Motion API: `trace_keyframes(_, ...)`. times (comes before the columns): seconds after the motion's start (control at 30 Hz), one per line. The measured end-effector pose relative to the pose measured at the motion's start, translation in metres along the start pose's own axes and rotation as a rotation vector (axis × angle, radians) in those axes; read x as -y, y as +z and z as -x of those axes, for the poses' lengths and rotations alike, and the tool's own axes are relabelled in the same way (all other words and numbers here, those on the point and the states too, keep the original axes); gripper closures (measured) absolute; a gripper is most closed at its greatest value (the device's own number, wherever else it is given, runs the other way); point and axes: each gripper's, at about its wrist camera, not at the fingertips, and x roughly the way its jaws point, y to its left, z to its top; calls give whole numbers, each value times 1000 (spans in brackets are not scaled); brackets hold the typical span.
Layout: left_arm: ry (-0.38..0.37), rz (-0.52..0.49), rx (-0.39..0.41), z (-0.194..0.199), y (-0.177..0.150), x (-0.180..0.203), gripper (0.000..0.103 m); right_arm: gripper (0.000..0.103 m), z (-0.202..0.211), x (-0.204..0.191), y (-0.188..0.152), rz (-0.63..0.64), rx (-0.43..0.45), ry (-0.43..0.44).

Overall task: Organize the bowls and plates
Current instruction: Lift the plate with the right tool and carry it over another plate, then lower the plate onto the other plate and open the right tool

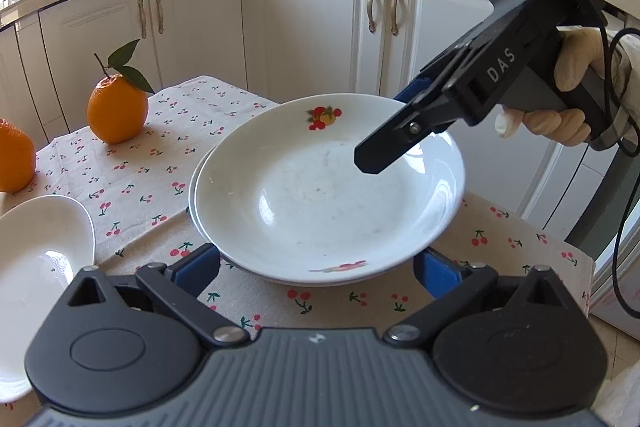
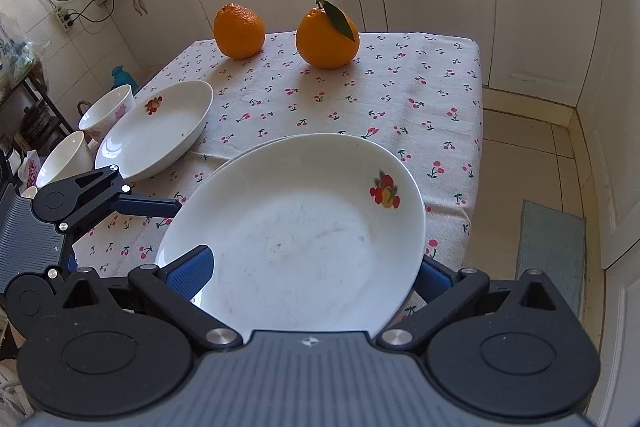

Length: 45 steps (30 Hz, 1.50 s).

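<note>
White plate [image 2: 296, 239], fruit decal on the rim, sits on a second plate whose edge [image 1: 195, 195] shows beneath it — stack near the table's [image 2: 400, 95] front corner, on cherry-print cloth. Right gripper [image 2: 316, 275] has its blue pads astride the near rim; grasp or mere straddle, cannot tell. Left gripper [image 1: 320, 273] spread wide, plate edge between the fingers, no contact seen. Around: third plate [image 2: 156, 131] and two bowls [image 2: 108, 111] on the left, two oranges [image 2: 326, 39] at the far side — faint smudges in the top plate's well
</note>
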Motion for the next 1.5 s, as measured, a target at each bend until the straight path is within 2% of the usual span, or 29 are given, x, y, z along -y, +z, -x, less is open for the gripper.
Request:
trace_keyframes(0.53, 12, -10, 19, 5, 2, 4, 1, 0, 7, -8, -4, 10, -15, -77)
trace_keyframes(0.73, 18, 1, 40, 15, 1, 5, 1, 0, 16, -14, -6, 30, 23, -118)
trace_keyframes(1.03, 35, 72, 83, 46, -8, 4, 1, 0, 31, -37, -14, 6, 84, -77)
trace_keyframes(1.17, 76, 91, 102, 62, -15, 2, 1, 0, 36, -55, -14, 21, 106, -99)
trace_keyframes(1.3, 148, 128, 112, 77, -21, -3, 1, 0, 40, -74, -12, 61, 129, -138)
trace_keyframes(1.5, 346, 193, 94, 87, -36, -15, 1, 0, 40, -104, -9, 146, 134, -149)
